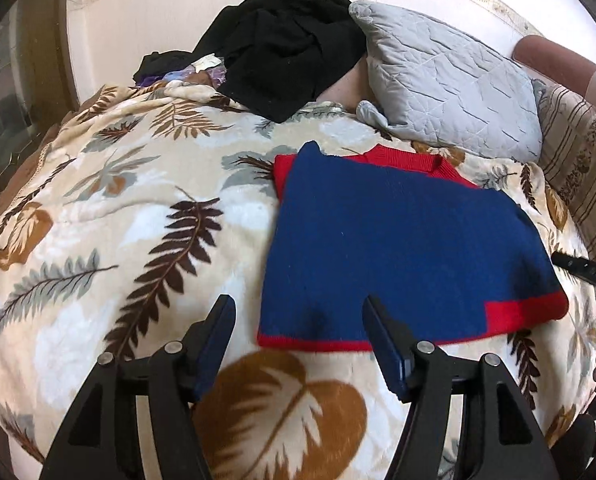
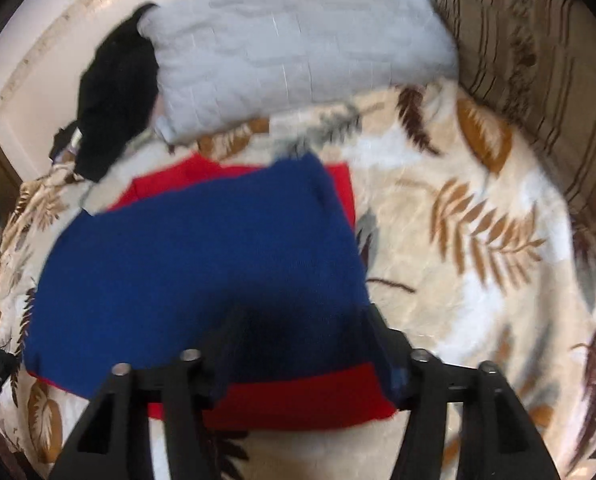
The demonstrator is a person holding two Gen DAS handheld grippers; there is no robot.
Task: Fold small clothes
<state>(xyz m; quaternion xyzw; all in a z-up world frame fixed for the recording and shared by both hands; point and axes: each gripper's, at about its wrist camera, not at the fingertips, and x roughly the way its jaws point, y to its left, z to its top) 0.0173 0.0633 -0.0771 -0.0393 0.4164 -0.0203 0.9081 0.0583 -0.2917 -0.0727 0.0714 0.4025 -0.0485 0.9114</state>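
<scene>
A small blue sweater with red trim [image 1: 402, 240] lies folded flat on the leaf-patterned blanket [image 1: 130, 216]. My left gripper [image 1: 298, 312] is open and empty, hovering at the sweater's near left corner; its right finger [image 1: 382, 336] is over the red hem. In the blurred right wrist view the same sweater [image 2: 202, 256] lies under my right gripper [image 2: 302, 320], which is open above its near red hem [image 2: 298, 396] and holds nothing. The right gripper's edge shows at the far right of the left wrist view [image 1: 586, 272].
A grey quilted pillow [image 1: 450, 84] and a heap of black clothes [image 1: 286, 44] lie at the back by the wall. A striped cushion [image 1: 582, 176] stands to the right. The blanket [image 2: 478, 240] spreads right of the sweater.
</scene>
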